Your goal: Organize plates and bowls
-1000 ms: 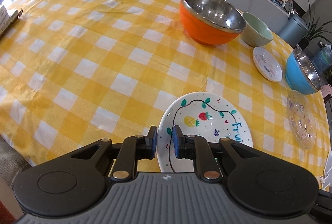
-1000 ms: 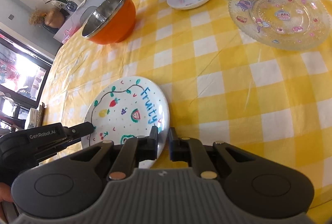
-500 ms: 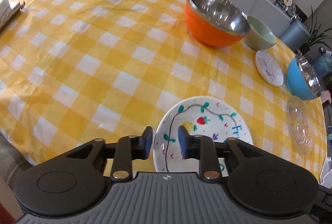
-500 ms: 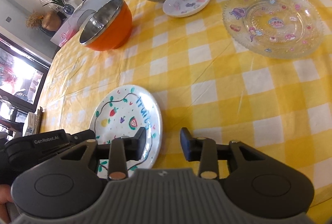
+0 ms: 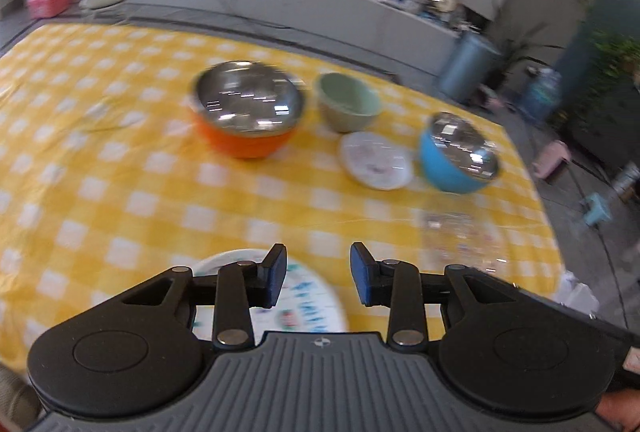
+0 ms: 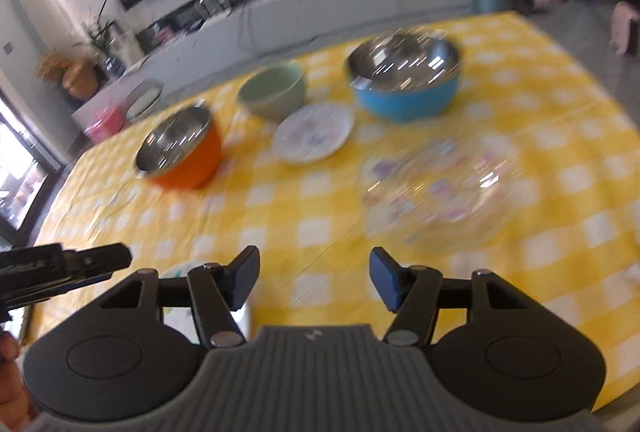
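Observation:
Both views are blurred by motion. My left gripper [image 5: 318, 280] is open and empty above the white fruit-painted plate [image 5: 312, 308], which lies flat on the yellow checked tablecloth [image 5: 120, 192]. My right gripper [image 6: 314, 280] is open and empty; the same plate [image 6: 180, 272] peeks out at its left finger. Further back stand an orange bowl [image 5: 248, 112] [image 6: 180, 148], a green bowl [image 5: 348, 106] [image 6: 274, 90], a small white plate [image 5: 376, 160] [image 6: 314, 132], a blue bowl [image 5: 460, 152] [image 6: 404, 80] and a clear glass plate [image 5: 460, 236] [image 6: 440, 188].
The left gripper's body [image 6: 60, 268] shows at the left of the right wrist view. A long grey counter [image 5: 280, 0] with snack packs runs behind the table. A grey bin [image 5: 466, 68] and plants stand at the right. The table edge curves away at the right.
Both grippers opened wider, let go of the fruit plate and rose and tilted up, so the far bowls and the room came into view. The plate stays on the cloth.

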